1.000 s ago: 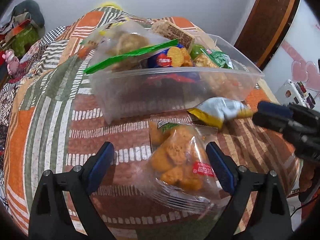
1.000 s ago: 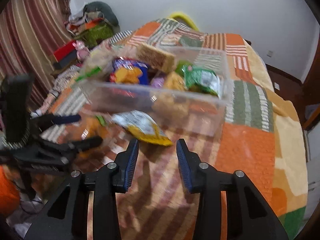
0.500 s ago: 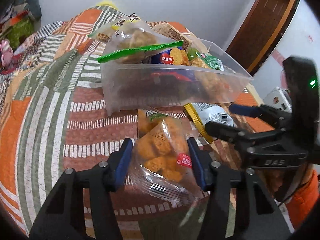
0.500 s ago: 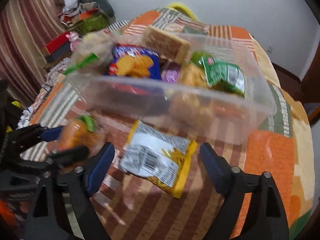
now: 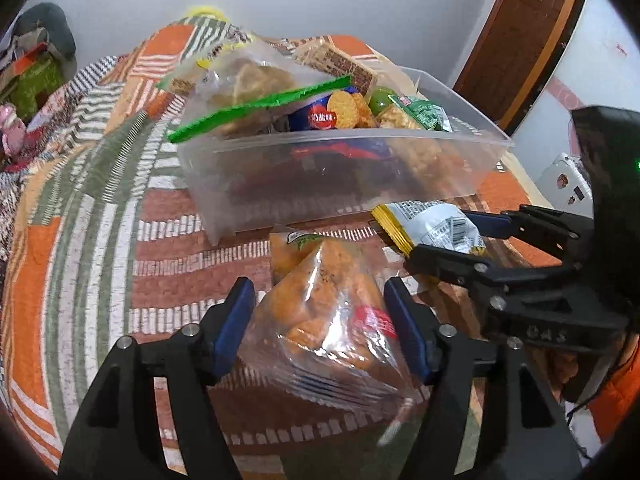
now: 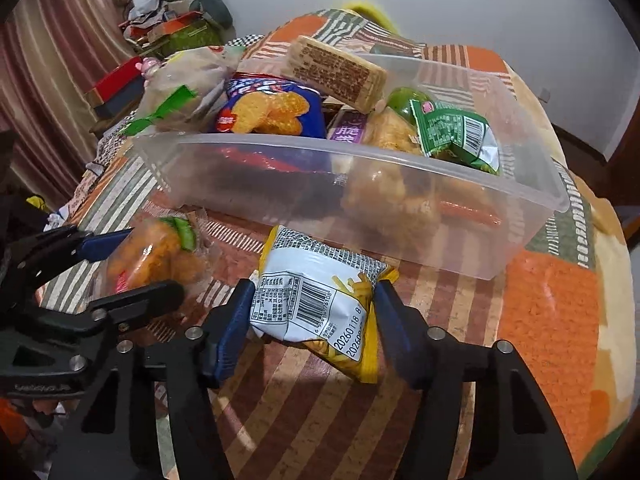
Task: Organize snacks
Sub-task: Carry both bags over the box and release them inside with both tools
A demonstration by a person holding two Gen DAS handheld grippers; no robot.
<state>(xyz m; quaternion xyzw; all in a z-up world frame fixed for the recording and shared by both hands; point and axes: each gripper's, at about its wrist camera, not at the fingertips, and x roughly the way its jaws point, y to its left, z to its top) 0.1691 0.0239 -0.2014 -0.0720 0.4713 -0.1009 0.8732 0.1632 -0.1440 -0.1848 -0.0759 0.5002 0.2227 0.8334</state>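
A clear plastic bin [image 5: 460,160] [image 6: 520,216] packed with snack packs sits on a patchwork quilt. My left gripper [image 5: 320,320] is shut on a clear bag of orange fried snacks [image 5: 324,312], which also shows in the right wrist view [image 6: 156,256] with the left gripper [image 6: 132,264] around it. My right gripper [image 6: 314,316] is shut on a white and yellow snack packet [image 6: 316,300], just in front of the bin. In the left wrist view the right gripper [image 5: 460,236] holds that packet [image 5: 432,224] at the right.
The quilt [image 6: 552,320] covers a bed. Clothes and boxes [image 6: 160,40] are piled at the far left. A brown door [image 5: 520,40] stands at the right. A green zip bag [image 5: 248,96] sticks up above the bin's left end.
Both grippers moved forward and closed: the left one on the orange snack bag, the right one on the white and yellow packet. Both packs are now pinched between the pads.
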